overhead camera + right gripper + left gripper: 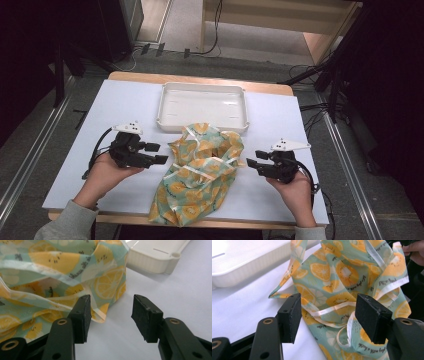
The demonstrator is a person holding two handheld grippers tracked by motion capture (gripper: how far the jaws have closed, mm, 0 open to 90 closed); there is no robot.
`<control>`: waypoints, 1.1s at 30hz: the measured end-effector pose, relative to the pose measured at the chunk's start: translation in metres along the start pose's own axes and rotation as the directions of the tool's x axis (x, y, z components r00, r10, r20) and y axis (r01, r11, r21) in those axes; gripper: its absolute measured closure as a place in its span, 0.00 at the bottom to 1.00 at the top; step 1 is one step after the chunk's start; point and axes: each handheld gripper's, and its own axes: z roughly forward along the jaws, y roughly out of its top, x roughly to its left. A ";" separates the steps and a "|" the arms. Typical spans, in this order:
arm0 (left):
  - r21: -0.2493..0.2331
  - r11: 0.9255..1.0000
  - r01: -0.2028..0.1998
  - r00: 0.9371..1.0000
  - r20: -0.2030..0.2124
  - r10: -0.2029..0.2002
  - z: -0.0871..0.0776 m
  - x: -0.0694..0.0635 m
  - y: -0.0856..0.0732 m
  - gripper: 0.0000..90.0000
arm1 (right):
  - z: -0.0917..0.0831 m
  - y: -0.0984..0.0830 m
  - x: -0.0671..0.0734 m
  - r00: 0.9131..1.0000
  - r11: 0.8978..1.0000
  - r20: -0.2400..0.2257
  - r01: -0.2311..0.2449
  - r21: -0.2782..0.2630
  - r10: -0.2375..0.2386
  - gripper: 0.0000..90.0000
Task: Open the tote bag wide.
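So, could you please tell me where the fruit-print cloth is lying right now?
In the high view the fruit-print cloth lies crumpled mid-table on the white sheet, just in front of the white tray, between the left tongs and the right tongs.

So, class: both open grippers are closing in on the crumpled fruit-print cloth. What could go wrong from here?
1. The left gripper may pinch only a loose white trim strip, not the fruit-print cloth.
2. The right gripper faces just a corner, which could slip free.
3. Pulling might drag cloth against the white tray.

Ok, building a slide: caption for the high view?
Two open tongs, left and right, flank a crumpled citrus-print cloth below a white tray.
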 end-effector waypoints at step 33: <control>0.074 0.995 -0.063 0.995 0.081 0.057 0.037 -0.024 0.068 0.42 | -0.004 0.049 0.019 1.000 1.000 0.002 -0.013 -0.012 0.013 0.56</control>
